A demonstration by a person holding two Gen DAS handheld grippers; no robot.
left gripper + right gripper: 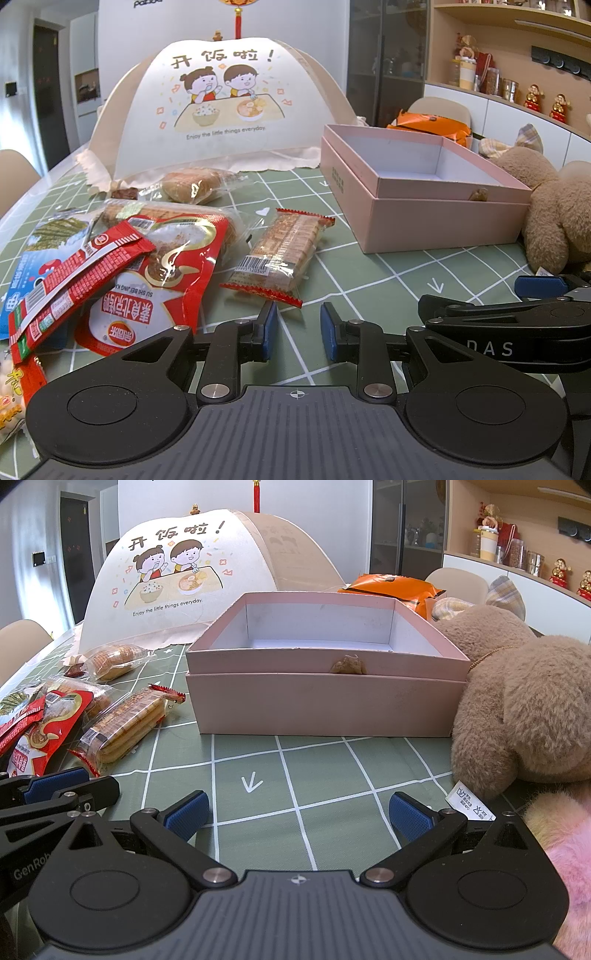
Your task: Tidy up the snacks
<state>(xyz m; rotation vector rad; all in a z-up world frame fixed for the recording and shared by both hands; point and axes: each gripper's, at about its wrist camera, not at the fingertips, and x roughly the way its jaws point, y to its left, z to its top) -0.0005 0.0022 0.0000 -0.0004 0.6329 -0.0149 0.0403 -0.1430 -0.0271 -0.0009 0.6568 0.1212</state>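
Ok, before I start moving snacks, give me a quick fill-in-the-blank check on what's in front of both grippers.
1. The pink box on the table holds ____ snacks so far.
2. The biscuit pack with red crimped ends lies on the green ____ tablecloth.
3. Nothing is between the fingers of the left gripper or the right gripper; both are ____.
4. The brown plush toy sits against the box's ____ side in the right wrist view.

Missing words: no; checked; open; right
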